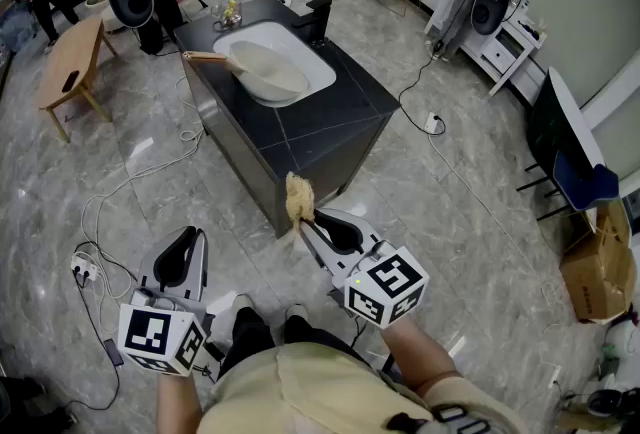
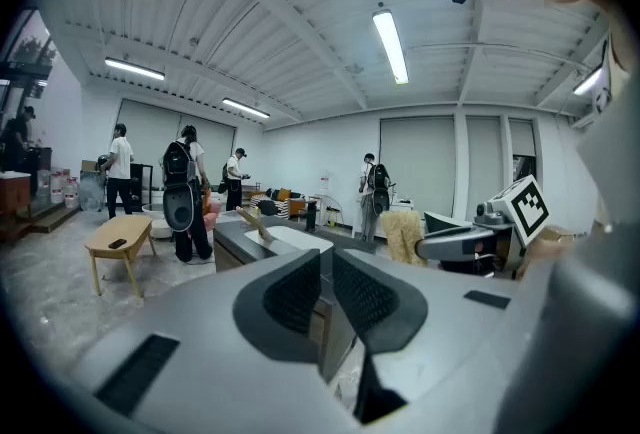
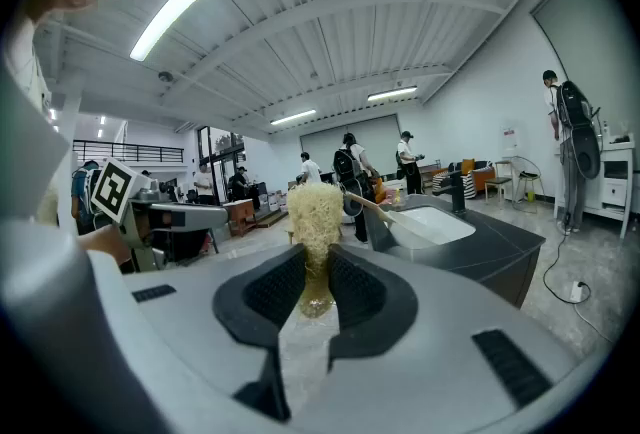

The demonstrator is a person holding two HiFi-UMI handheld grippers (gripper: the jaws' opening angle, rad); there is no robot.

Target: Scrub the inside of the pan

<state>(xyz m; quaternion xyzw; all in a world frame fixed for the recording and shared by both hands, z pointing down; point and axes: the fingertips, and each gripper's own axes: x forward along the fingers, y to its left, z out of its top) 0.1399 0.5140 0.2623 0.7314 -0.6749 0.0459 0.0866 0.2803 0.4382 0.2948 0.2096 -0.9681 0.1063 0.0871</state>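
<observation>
**Pan in the sink, well ahead of both grippers**

The pan [image 1: 268, 70] lies in the white sink [image 1: 322, 72] set into a dark counter [image 1: 325, 127]. It is well apart from both grippers, which are held low near the person's body, short of the counter's near corner. Neither gripper touches it.

The pan's inside is pale cream and faces up, and it has a light wooden handle [image 1: 205, 57]. Its long axis runs across the sink. In the head view the handle points left, past the sink's rim and out to the counter's left edge. The right gripper view shows the same pan [image 3: 405, 220] far off to the right of the jaws, with the handle slanting up to the left.

The right gripper [image 1: 306, 220] is clamped on a scrubber [image 1: 297, 196], a pale yellow fibrous pad. Its lower end sits pinched between the jaws, and the frayed bulk stands up beyond the fingertips, towards the counter. The right gripper view shows this grip plainly.

The left gripper [image 1: 188, 238] holds nothing. In its own view the jaws stand together with only a thin slit between them.

A black faucet [image 1: 320, 18] rises at the far side of the sink. A wooden table [image 1: 75, 62] stands on the grey marbled floor to the left of the counter.
</observation>
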